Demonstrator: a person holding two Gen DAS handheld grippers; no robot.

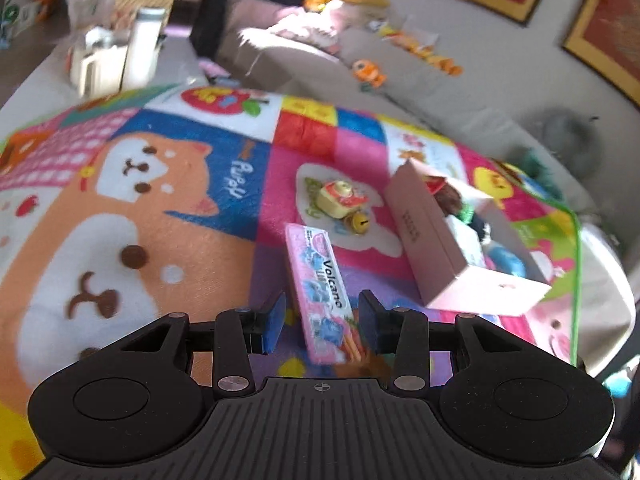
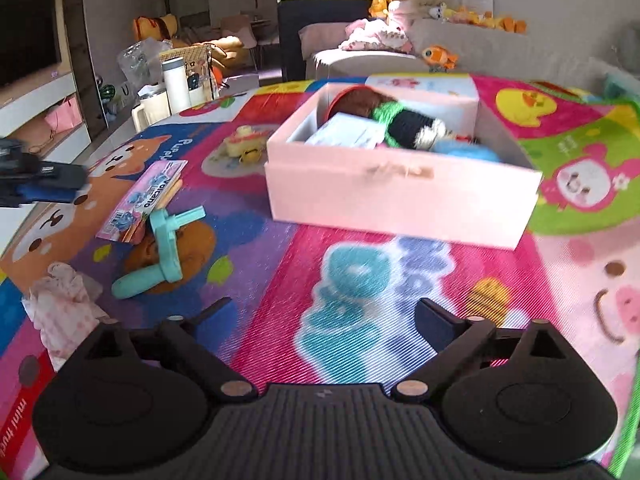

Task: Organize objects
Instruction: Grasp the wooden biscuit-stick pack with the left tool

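Observation:
A pink "Volcano" packet [image 1: 320,292] lies flat on the cartoon play mat [image 1: 120,240]. My left gripper [image 1: 322,320] hovers just short of it, and its blue pads [image 1: 274,322] stand a little apart on either side of the packet's near end without touching it. The right wrist view shows the same packet [image 2: 144,196] beside a teal plastic toy [image 2: 164,248], with the left gripper [image 2: 40,184] at the left edge. The open pink box [image 2: 400,196] holds a knitted doll [image 2: 400,124], a white card and something blue. My right gripper [image 2: 324,308] is wide open over bare mat, with nothing between its fingers.
A small yellow toy [image 1: 340,200] sits behind the packet, left of the pink box [image 1: 424,236]. Near the right gripper's left side are a crumpled pink cloth [image 2: 64,304] and a red carton [image 2: 20,408]. A white bottle [image 2: 176,84] and mugs stand beyond the mat. A sofa with plush toys lies behind.

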